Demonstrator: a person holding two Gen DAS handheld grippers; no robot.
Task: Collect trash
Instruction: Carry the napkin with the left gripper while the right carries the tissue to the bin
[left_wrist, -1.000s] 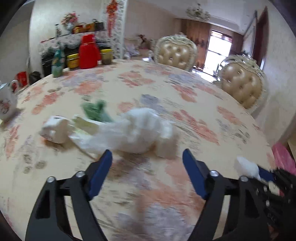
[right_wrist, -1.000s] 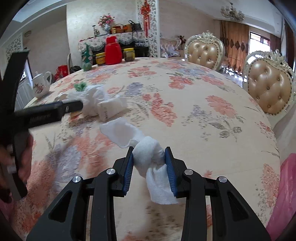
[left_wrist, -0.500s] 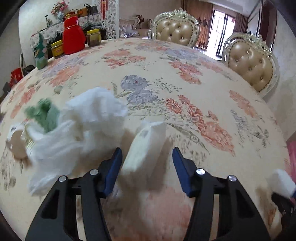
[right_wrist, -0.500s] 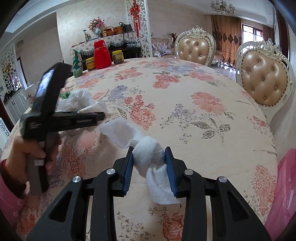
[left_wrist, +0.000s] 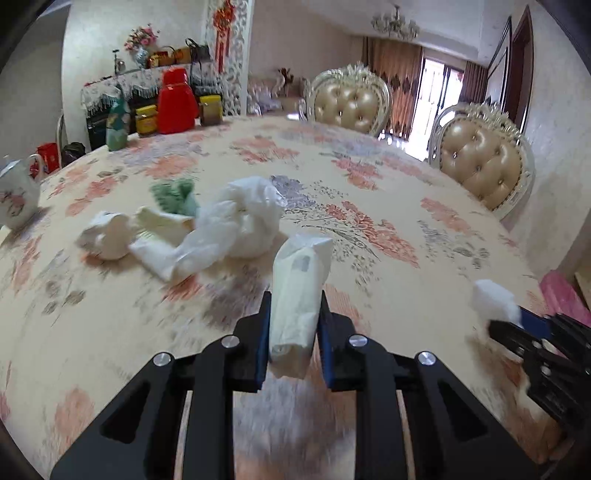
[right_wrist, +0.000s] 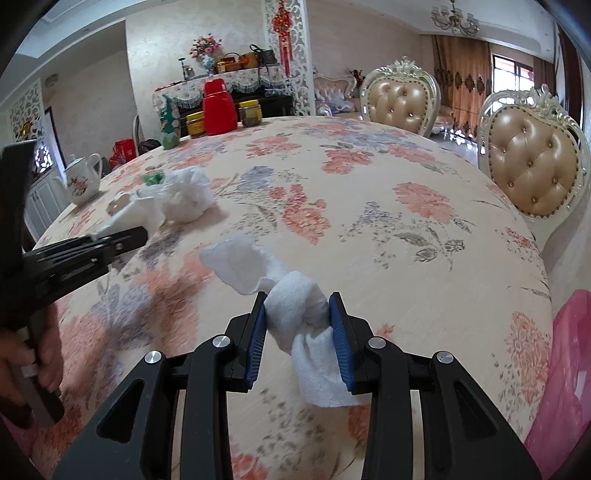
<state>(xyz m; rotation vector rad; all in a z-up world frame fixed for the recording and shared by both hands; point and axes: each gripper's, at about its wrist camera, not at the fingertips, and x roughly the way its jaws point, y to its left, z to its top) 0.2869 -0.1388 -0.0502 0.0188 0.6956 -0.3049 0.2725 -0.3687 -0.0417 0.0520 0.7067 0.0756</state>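
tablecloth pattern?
Cream tablecloth with pink-orange and purple flowers and grey-green leaves. Clearest in the right wrist view.

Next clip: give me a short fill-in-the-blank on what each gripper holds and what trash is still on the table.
1. The left gripper is shut on a cream ____.
2. The right gripper is shut on a white ____.
3. The crumpled plastic bag still lies on the ____.
4. Behind that bag lies a ____ scrap.

Missing words: packet; tissue; table; green
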